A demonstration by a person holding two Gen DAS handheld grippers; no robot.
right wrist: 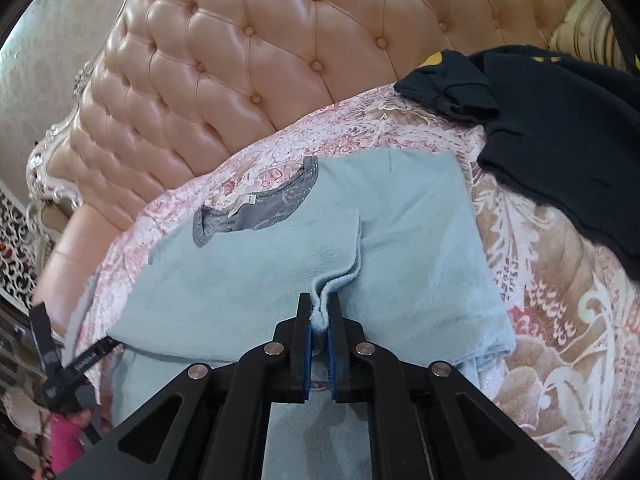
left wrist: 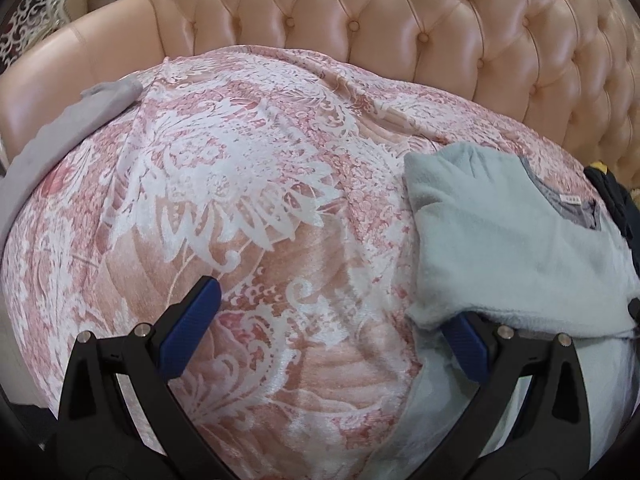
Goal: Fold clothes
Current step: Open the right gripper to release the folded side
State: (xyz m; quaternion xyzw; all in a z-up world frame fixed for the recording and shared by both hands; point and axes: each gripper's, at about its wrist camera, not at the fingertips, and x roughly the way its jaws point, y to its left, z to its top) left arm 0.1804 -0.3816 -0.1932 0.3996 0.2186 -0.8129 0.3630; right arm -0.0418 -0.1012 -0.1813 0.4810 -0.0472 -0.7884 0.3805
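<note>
In the left wrist view the pale blue garment (left wrist: 500, 236) lies on the pink patterned blanket (left wrist: 240, 184) that covers a tufted sofa (left wrist: 440, 40), its grey neckline (left wrist: 576, 204) toward the sofa back, and its near edge drapes over one finger of the left gripper (left wrist: 332, 308). The risk here, as I judge it, is that this gripper closes on nothing or on blanket pile instead of the hem: its jaws are spread wide, one blue pad over bare blanket, the other tucked under the garment's corner, so cloth touches only one side and is not pinched. A grey cloth (left wrist: 92, 108) lies well apart at the far left, and a dark garment (left wrist: 612, 196) shows at the right edge. In the right wrist view the same pale blue garment (right wrist: 280, 264) is spread flat with a sleeve or flap already laid over its middle, and the right gripper (right wrist: 319, 320) has its jaws pressed together on a small ridge of that folded edge. The pinch looks shallow, only a fluffy tuft between the pads, so a pull could let it slip out, or drag a single layer and skew the fold. The dark garment (right wrist: 560, 132) lies just beside the blue one at upper right, near enough that a wide sweep might catch it. The left gripper (right wrist: 76, 364) shows at the lower left edge.
</note>
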